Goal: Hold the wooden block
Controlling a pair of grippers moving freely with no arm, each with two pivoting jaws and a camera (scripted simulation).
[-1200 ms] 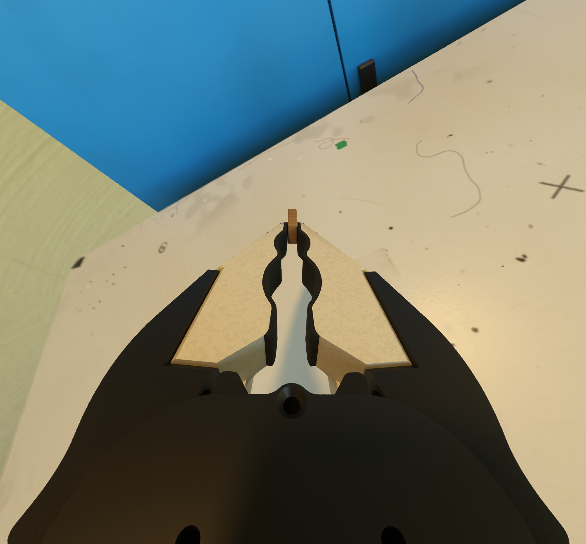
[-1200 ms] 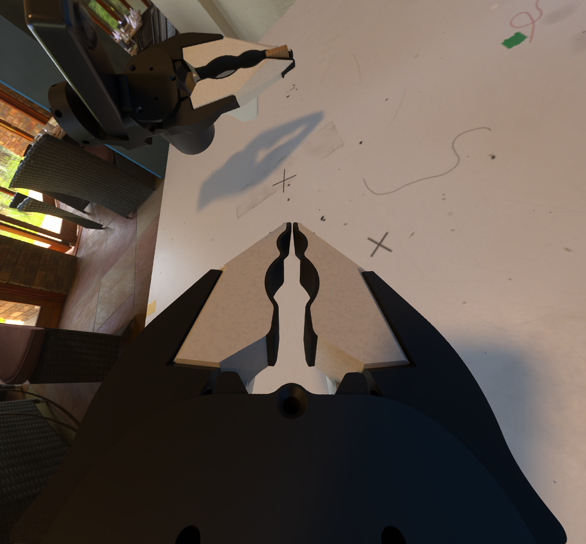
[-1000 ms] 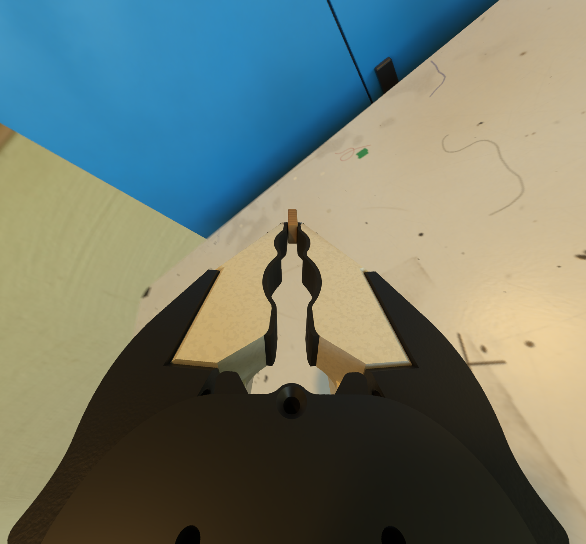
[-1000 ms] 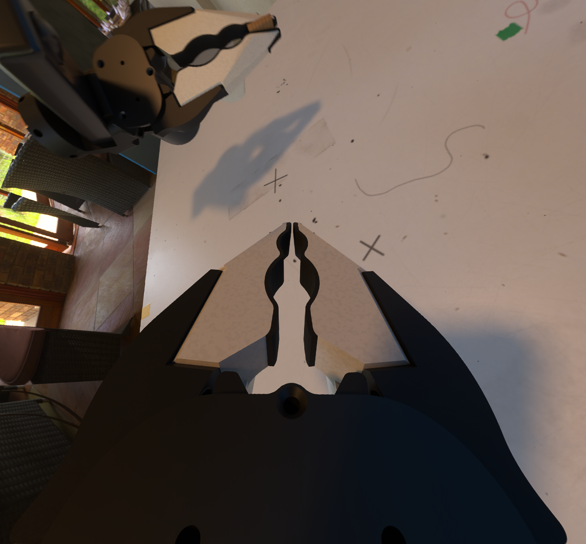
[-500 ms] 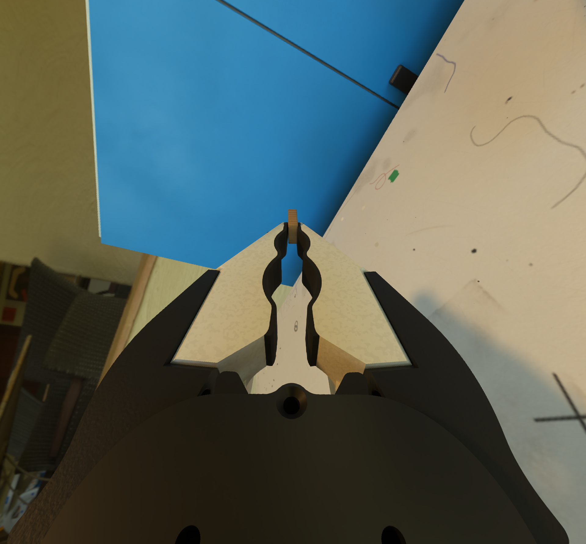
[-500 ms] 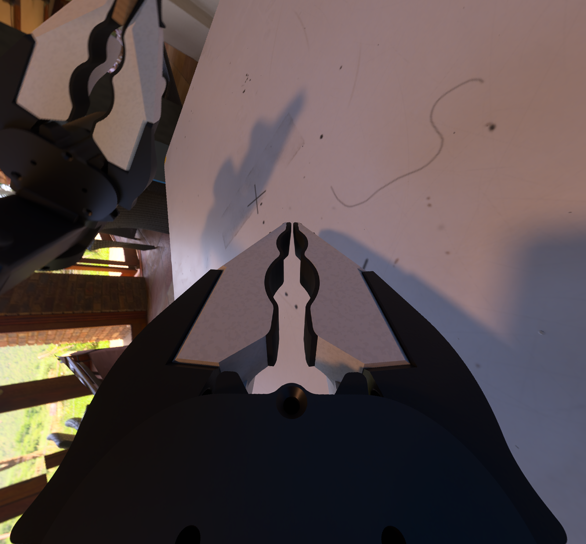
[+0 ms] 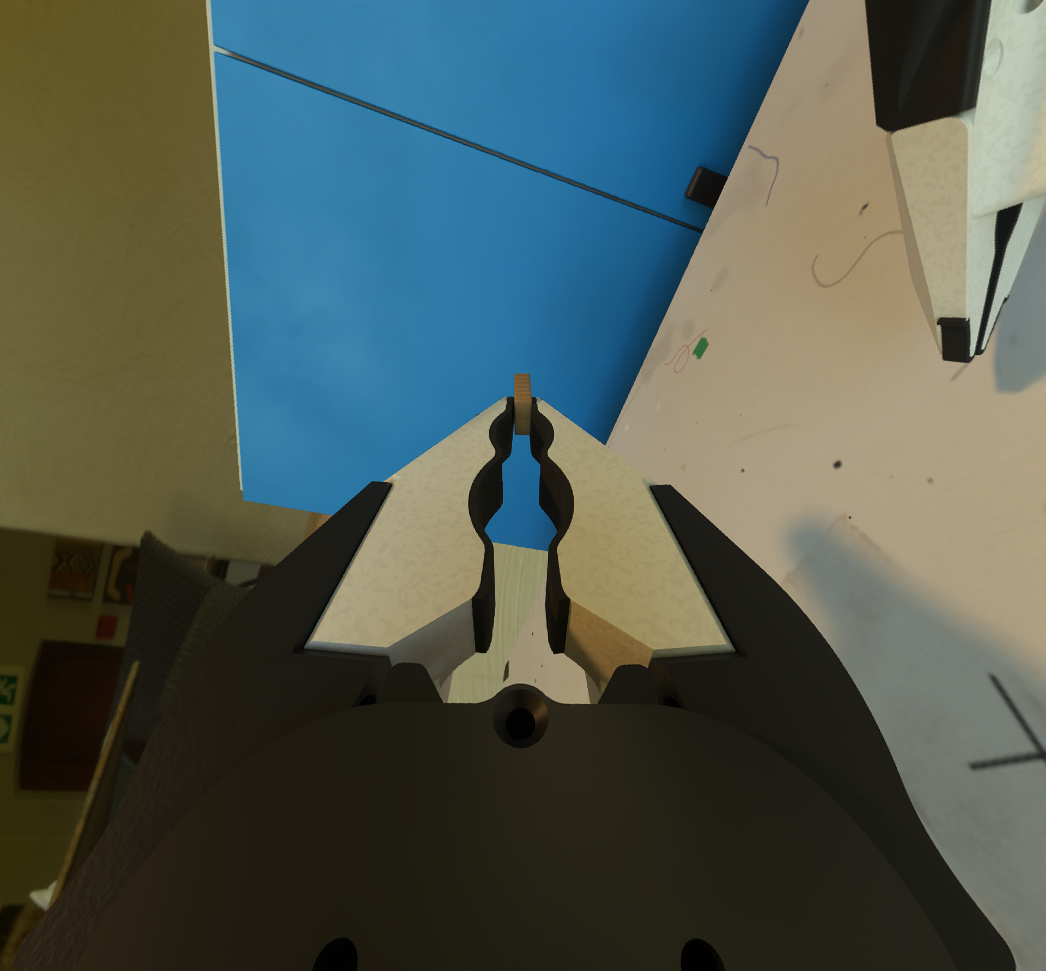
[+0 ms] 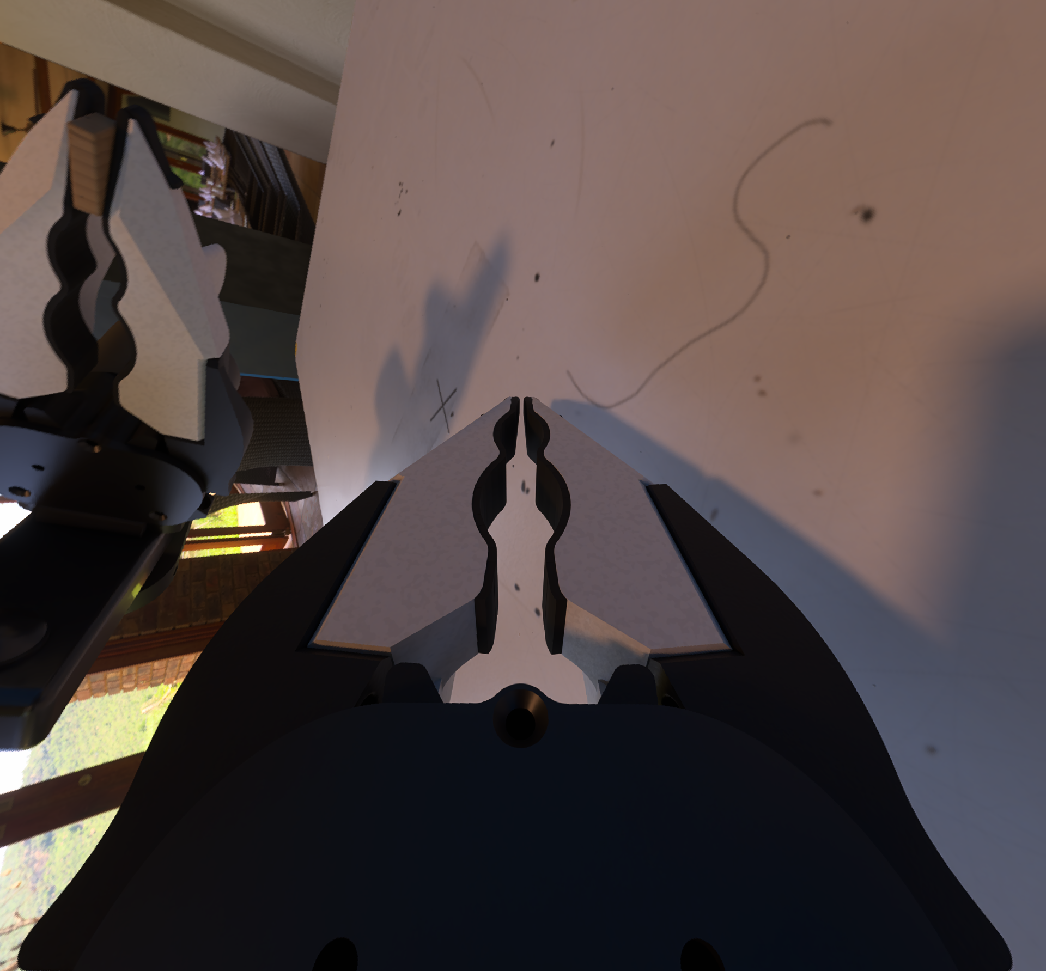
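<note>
A small thin wooden block (image 7: 521, 403) is pinched between the tips of my left gripper (image 7: 521, 406), which is shut on it and holds it in the air beside the table's edge. The same block (image 8: 90, 166) and left gripper (image 8: 93, 174) show at the left of the right wrist view, lifted off the table. My right gripper (image 8: 521, 403) is shut and empty, close above the white table (image 8: 679, 95). It also shows at the upper right of the left wrist view (image 7: 962, 338).
The white table (image 7: 792, 491) bears pen scribbles, a pen cross (image 8: 444, 406) and a green tape scrap (image 7: 701, 347). A blue panel (image 7: 453, 208) stands behind the table's edge. Wicker chairs and a window lie off the table's left side.
My left gripper has lifted and turned with the block, off past the table's edge. My right gripper has moved lower toward the table, and its shadow has grown.
</note>
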